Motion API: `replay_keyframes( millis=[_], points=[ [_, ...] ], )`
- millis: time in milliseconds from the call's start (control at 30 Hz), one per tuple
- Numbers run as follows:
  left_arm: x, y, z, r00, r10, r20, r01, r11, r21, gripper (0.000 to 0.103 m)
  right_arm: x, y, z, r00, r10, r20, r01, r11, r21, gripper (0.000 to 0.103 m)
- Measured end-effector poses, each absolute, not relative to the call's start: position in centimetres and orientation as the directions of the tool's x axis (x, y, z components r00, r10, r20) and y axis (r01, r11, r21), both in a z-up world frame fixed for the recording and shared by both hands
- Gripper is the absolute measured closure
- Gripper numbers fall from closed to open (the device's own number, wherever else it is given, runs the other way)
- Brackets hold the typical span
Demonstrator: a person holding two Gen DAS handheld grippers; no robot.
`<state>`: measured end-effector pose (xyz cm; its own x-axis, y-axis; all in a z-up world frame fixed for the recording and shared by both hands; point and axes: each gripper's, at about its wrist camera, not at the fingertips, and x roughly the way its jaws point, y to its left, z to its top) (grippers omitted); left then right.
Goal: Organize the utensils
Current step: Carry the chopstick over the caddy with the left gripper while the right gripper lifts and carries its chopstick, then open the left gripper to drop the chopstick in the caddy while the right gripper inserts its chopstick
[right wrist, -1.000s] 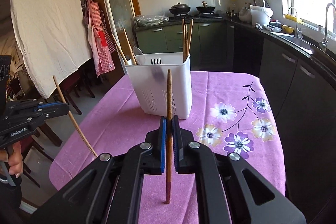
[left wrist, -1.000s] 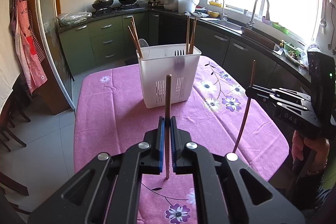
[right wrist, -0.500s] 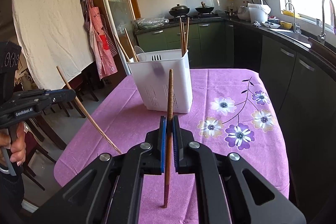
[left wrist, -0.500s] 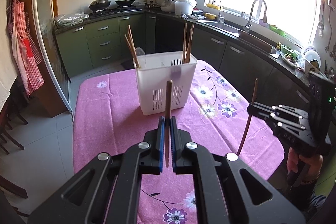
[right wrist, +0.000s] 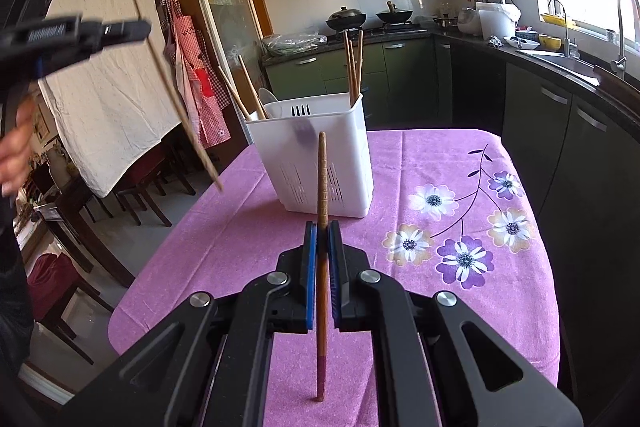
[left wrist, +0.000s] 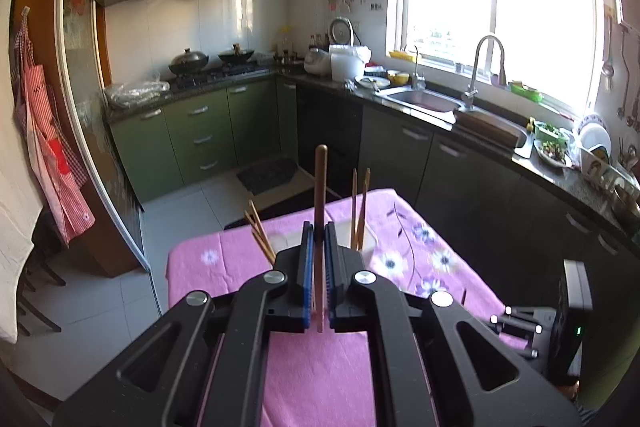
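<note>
Chopsticks ride one per hand: the left tongs (left wrist: 316, 239) pinch one chopstick (left wrist: 320, 187) upright, high at frame centre, while the right tongs (right wrist: 322, 243) clamp another (right wrist: 322, 179) vertically, likely for dropping into the white holder (right wrist: 320, 155) mid-frame on the counter (right wrist: 440, 155).

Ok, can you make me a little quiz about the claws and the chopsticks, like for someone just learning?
1. True or false: the left claw is empty.
2. How many chopsticks are being held right now?
3. What colour is the holder on the table: A white, B green, C black?

Key:
1. False, it grips a chopstick.
2. Two; the right claw grips the other chopstick.
3. A.
</note>
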<state>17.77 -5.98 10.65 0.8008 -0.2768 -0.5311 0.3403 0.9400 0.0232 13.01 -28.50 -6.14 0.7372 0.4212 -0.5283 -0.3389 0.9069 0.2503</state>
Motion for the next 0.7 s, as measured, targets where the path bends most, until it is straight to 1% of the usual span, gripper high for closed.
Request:
replay_keyframes(
  millis=[200, 367, 500, 700],
  points=[
    [20.9, -6.8, 13.7, 0.840, -0.273, -0.470, 0.322, 0.946, 0.026, 0.098, 13.3, -28.6, -6.1, 0.734, 0.429, -0.526, -0.345, 0.903, 0.255, 0.096],
    [23.9, -7.8, 14.0, 0.846, -0.269, -0.460, 0.316, 0.948, 0.026, 0.098, 13.5, -28.6, -6.3, 0.728, 0.438, -0.528, -0.351, 0.899, 0.261, 0.096],
    [26.1, -8.3, 12.7, 0.836, -0.259, -0.483, 0.308, 0.951, 0.024, 0.098, 13.8, -28.6, -6.4, 0.722, 0.441, -0.533, -0.353, 0.898, 0.264, 0.096],
    [29.1, -7.9, 8.7, 0.801, -0.231, -0.552, 0.288, 0.957, 0.017, 0.098, 14.1, -28.5, -6.5, 0.720, 0.440, -0.537, -0.351, 0.898, 0.264, 0.096]
  ],
)
